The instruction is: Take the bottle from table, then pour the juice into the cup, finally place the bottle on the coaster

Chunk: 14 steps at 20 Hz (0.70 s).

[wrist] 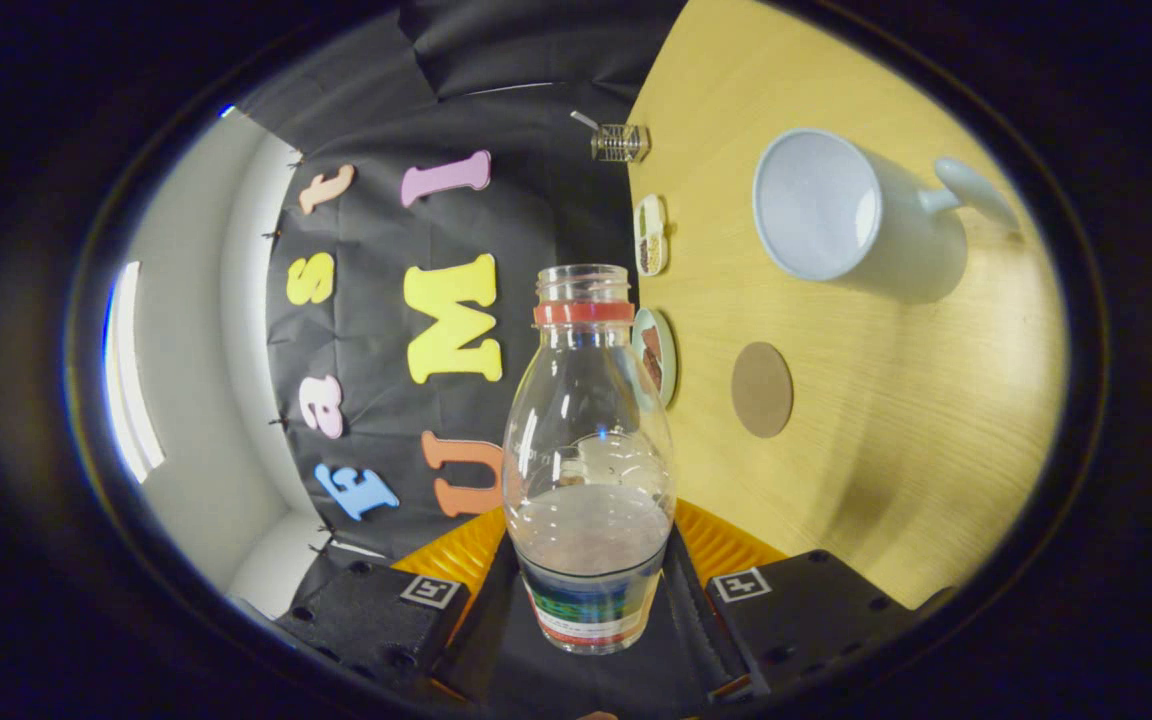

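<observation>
Tongs clamped on the bottle low on its body, near the label, one finger each side. We're rolled well over, so the table stands like a wall on one side. Cap's off, and what looks like a little liquid sits low in the bottle. Coaster lies near the neck; cup sits beyond it, mouth facing us. We'd bring the neck over the cup rim before tipping further, then roll slowly.

One bottle, one cup, one coaster, two small dishes, one wire holder.
</observation>
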Available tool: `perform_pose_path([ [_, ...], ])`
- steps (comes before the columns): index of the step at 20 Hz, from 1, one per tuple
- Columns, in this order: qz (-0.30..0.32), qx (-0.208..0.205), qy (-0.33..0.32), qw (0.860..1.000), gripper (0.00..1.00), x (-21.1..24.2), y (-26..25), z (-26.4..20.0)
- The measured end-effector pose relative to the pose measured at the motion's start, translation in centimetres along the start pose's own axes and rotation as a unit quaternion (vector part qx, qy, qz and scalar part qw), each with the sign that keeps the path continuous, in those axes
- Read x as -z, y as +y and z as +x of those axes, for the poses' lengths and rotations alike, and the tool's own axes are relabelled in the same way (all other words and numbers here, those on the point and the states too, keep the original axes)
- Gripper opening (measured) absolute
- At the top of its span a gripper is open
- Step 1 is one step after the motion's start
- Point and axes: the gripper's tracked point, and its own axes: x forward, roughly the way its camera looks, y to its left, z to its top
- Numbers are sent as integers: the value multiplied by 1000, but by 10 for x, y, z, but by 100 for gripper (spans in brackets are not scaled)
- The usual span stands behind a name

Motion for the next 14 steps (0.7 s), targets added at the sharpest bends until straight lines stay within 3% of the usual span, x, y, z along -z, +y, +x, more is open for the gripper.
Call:
perform_pose_path([
  [14,80,-9,-15,997,77,-17,-14,-2],
])
